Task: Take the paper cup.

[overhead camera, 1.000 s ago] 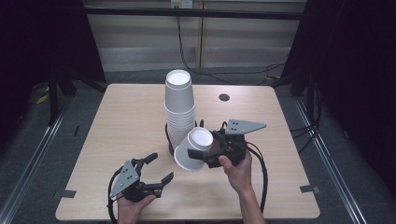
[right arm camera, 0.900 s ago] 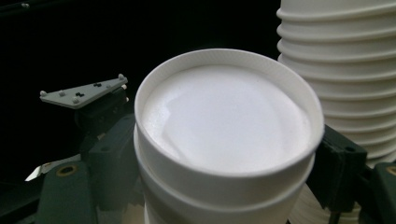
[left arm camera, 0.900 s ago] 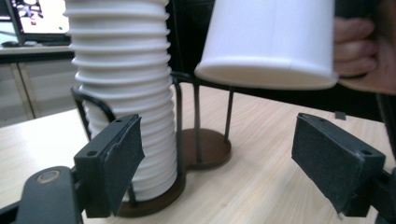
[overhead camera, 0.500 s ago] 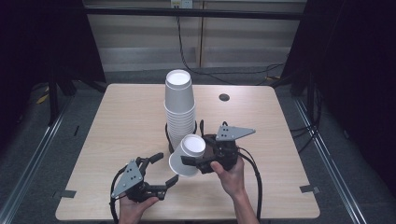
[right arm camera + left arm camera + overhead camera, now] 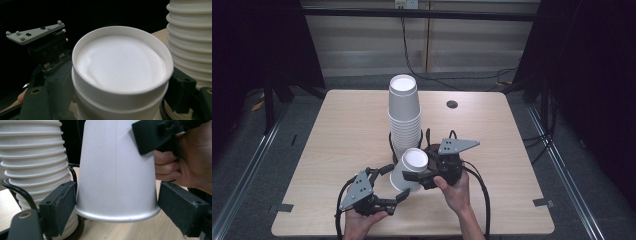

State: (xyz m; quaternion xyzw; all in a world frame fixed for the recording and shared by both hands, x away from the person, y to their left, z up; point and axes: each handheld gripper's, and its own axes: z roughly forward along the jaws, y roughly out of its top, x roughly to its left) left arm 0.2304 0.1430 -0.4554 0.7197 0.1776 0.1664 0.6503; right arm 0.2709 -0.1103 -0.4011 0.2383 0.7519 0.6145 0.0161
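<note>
Item: white paper cups (image 5: 409, 170), inverted, two nested, as the right gripper view showed one base rim above another. Location: front centre of the wooden table (image 5: 342, 130), just in front of the tall stack of inverted paper cups (image 5: 404, 112), tilted, and lifted off the tabletop as far as the high view let one judge.

Right gripper (image 5: 414, 177): pinched the upper part of the cup pair, one jaw on each side of the wall near the base.

Left gripper (image 5: 392, 182): jaws spread either side of the cup's wide rim. They had just been opening, with the cup between them. In the left gripper view the left pad (image 5: 60, 205) sat just beside or touching the wall, while the right pad (image 5: 181, 210) stood apart.

Handling note (judgement): the step appeared to be separating the outer cup from the inner. It would go best with the left jaws closed squarely on the lower rim only, lightly, then drawn straight along the cup's axis while the right grip stayed firm. Squeezing hard would crush the thin paper wall.
</note>
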